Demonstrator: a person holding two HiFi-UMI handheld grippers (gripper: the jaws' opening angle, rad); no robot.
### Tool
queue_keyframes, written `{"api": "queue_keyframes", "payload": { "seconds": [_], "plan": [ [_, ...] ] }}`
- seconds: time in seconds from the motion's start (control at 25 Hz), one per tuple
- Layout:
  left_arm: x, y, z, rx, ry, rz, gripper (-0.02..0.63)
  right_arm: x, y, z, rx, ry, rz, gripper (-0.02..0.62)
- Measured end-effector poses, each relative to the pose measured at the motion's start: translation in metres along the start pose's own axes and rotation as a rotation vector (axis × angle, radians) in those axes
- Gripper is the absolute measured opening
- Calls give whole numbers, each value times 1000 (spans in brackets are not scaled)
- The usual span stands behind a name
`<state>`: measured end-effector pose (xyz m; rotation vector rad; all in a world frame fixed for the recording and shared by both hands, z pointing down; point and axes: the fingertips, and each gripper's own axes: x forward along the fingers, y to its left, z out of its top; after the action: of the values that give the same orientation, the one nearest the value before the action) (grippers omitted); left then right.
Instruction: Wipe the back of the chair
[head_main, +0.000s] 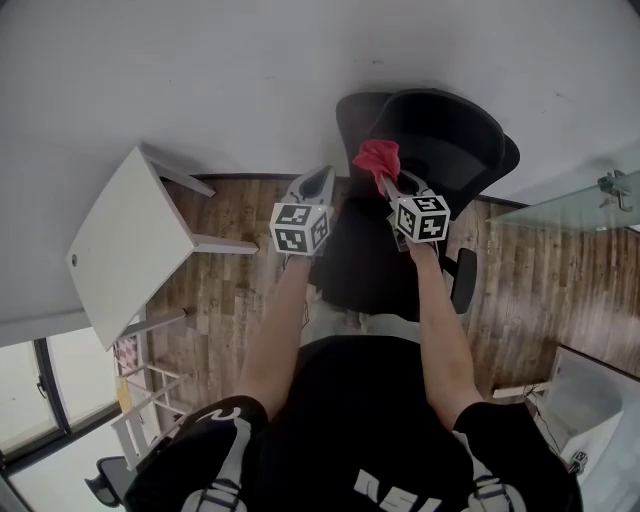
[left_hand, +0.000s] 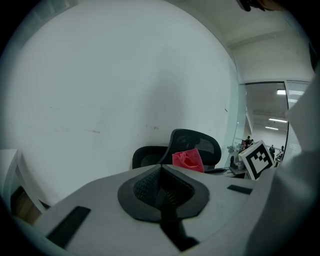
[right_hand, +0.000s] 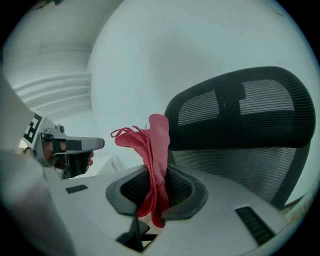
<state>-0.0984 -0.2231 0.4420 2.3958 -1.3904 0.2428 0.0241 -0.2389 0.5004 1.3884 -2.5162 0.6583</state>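
A black mesh office chair (head_main: 440, 150) stands against the white wall, its seat below my hands. Its backrest (right_hand: 240, 125) fills the right of the right gripper view. My right gripper (head_main: 385, 175) is shut on a red cloth (head_main: 377, 158), which sticks up from its jaws just in front of the backrest, apart from it. The cloth (right_hand: 152, 165) hangs bunched between the pads. My left gripper (head_main: 318, 182) is shut with nothing in it, held left of the chair back. In the left gripper view the chair (left_hand: 195, 145) and cloth (left_hand: 188, 160) show ahead to the right.
A white table (head_main: 125, 235) lies tipped at the left on the wooden floor (head_main: 240, 290). A glass partition (head_main: 590, 200) stands at the right. A second dark chair (left_hand: 147, 156) sits behind the mesh one. The white wall (head_main: 250, 70) runs across the top.
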Motion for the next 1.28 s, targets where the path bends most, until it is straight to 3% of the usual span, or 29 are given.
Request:
{"api": "queue_keyframes", "payload": {
  "seconds": [0.28,0.56,0.8,1.2,1.28],
  "plan": [
    [2,-19,-12,-19,-11,20,25,-9,-4,-7,-34,14,42,86],
    [10,-11,-17,-35,-14,13,25,-9,-7,-11,-53,33,36,86],
    [23,-3,-32,-18,7,-49,25,-1,-3,-11,-81,-25,-28,86],
    [23,31,-52,-4,19,-228,25,53,5,-46,30,-40,-124,86],
    [24,49,-55,-14,22,-235,25,65,5,-52,33,-46,-149,86]
  ]
}}
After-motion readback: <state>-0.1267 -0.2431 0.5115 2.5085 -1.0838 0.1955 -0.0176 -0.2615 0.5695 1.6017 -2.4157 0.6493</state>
